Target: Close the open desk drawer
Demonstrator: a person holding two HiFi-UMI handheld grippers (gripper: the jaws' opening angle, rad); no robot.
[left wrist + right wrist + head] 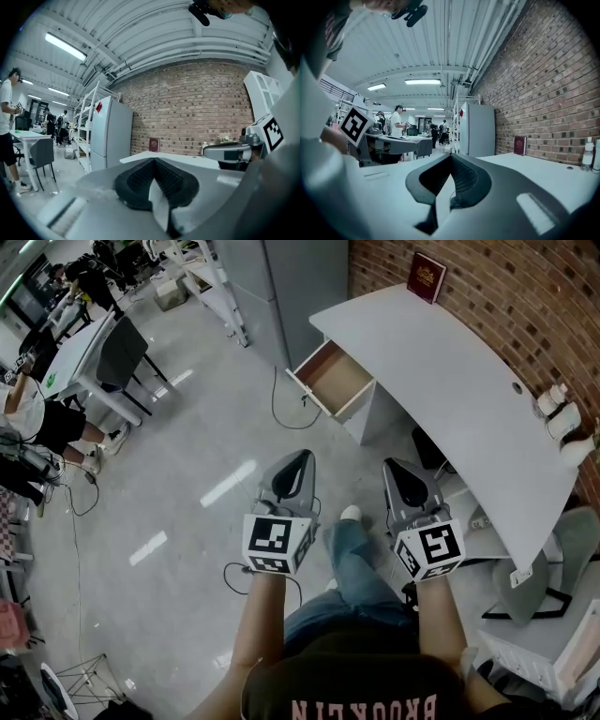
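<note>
I hold left gripper (298,461) and right gripper (395,469) side by side — both claws closed, empty; desk drawer (331,381) stands open ahead, well apart, under white desk (441,367).

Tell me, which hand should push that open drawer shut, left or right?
Probably left. The left gripper hangs over open floor, more in line with the drawer front, which sticks out from the desk. The right gripper sits beside the desk edge. Both are shut and empty.
</note>
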